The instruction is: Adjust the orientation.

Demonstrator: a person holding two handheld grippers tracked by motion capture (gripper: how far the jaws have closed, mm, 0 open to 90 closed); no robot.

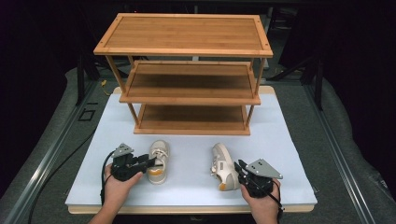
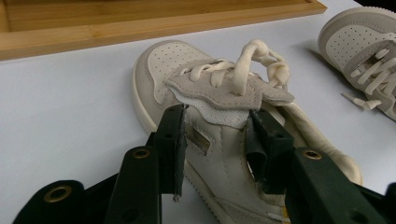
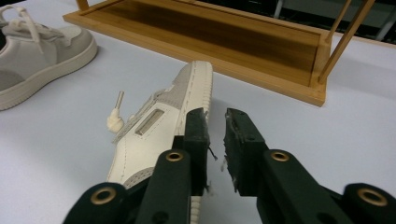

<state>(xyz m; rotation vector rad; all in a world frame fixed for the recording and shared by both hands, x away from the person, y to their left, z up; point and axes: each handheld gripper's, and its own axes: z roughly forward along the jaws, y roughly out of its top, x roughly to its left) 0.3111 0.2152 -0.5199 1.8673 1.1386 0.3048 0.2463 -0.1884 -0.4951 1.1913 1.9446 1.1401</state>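
Note:
Two small cream and grey sneakers lie on the white board in front of a wooden shelf. In the high view my left gripper (image 1: 150,162) is at the left shoe (image 1: 159,161). In the left gripper view its jaws (image 2: 217,135) straddle that shoe's upper (image 2: 219,93) below the tongue, a pad against each side. The right shoe (image 1: 223,164) lies tipped on its side, sole to the right, with my right gripper (image 1: 239,167) at its heel. In the right gripper view the jaws (image 3: 215,135) stand a narrow gap apart with bare board between them. The right shoe's sole (image 3: 198,88) runs behind the left jaw.
A three-tier bamboo shelf (image 1: 187,88) stands at the back of the white board (image 1: 280,140), its lowest tier (image 3: 210,37) just beyond the shoes. Grey floor and metal rails flank the board. Each gripper view also shows the other shoe (image 2: 359,51) (image 3: 32,56) off to one side.

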